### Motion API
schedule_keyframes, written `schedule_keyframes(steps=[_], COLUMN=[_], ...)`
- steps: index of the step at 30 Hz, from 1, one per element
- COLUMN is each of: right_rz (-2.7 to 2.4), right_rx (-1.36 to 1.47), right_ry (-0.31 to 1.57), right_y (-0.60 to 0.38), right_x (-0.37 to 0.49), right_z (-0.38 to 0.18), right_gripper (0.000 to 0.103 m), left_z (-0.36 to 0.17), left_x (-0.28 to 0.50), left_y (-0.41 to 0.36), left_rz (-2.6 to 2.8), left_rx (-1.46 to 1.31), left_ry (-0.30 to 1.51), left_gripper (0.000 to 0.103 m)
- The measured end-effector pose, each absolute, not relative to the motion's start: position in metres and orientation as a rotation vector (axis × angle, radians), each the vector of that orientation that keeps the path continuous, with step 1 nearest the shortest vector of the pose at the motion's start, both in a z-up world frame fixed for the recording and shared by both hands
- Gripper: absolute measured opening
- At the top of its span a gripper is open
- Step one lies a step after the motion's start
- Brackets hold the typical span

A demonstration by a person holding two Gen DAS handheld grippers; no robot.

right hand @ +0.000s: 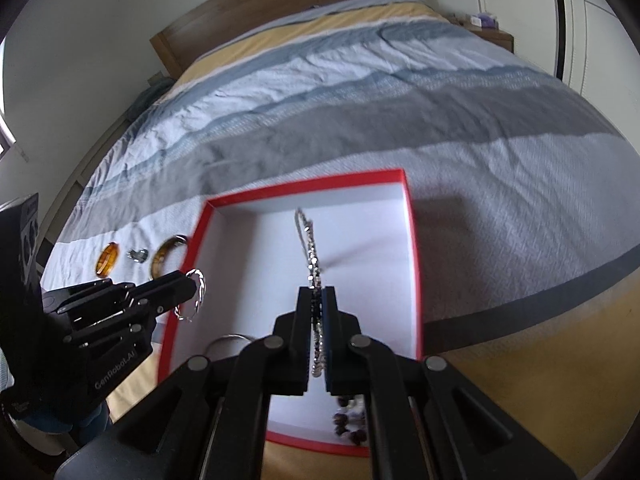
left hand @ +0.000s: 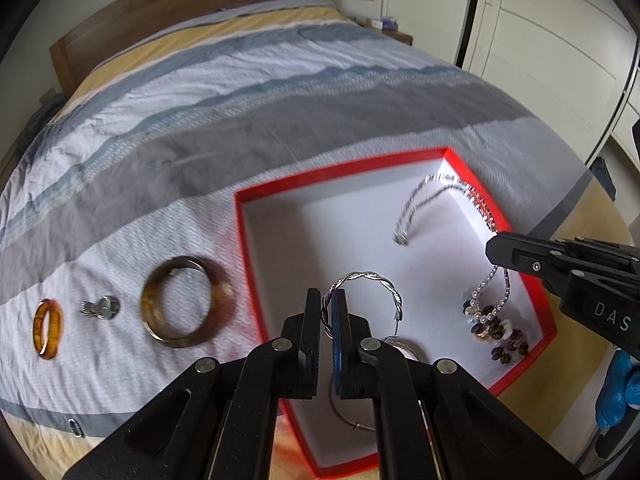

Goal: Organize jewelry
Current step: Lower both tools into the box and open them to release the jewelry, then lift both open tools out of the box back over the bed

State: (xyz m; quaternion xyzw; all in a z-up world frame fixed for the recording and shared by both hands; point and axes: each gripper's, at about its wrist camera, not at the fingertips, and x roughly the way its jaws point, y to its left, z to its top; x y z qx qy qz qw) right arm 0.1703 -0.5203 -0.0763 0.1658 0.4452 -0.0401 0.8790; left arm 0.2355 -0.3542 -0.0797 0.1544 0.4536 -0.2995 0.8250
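A red box (left hand: 340, 174) with a white inside lies on the bed; it also shows in the right wrist view (right hand: 304, 186). My left gripper (left hand: 327, 304) is shut on a twisted silver bangle (left hand: 368, 278) and holds it over the box's left part. My right gripper (right hand: 319, 300) is shut on a silver bead necklace (right hand: 306, 232) whose loop hangs above the box floor. The necklace's pearl and brown bead end (left hand: 496, 332) rests in the box's near right corner. A thin silver hoop (left hand: 348, 420) lies in the box under my left gripper.
On the bedspread left of the box lie a brown marbled bangle (left hand: 186, 306), a small silver ring (left hand: 100, 307) and an amber ring (left hand: 49, 328). A wooden headboard (left hand: 180, 12) stands at the far end, with white wardrobes (left hand: 540, 40) on the right.
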Motion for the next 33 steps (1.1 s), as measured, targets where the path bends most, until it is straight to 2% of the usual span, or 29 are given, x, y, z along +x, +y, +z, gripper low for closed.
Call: schedule_keyframes(steps=[11,22,24,28,33], right_rz=[-0.106,-0.125,-0.139,-0.156,-0.185], right_rx=[0.365,0.348,0.346,0.341,0.335], right_ry=[0.984,0.984,0.988,0.98,0.948], right_y=[-0.53,-0.53,-0.531,-0.531,-0.532], right_x=[0.173,0.171,0.17,0.162,0.146], right_z=[-0.113,-0.113,-0.112,-0.103,-0.082], right_gripper=[0.004,0.006,0.006,0.006,0.011], left_z=[-0.114,-0.124,-0.123,-0.114,-0.09], left_x=[0.241,0.246,0.245,0.237,0.223], left_y=[-0.364,-0.364,-0.364,-0.364,-0.36], left_rz=[-0.596,-0.575,-0.571,-0.581,-0.607], left_rx=[0.379,0.351,0.35,0.342,0.305], left_ry=[0.999,1.011,1.011,0.985,0.932], left_gripper=[0.005,0.006,0.008,0.027,0.028])
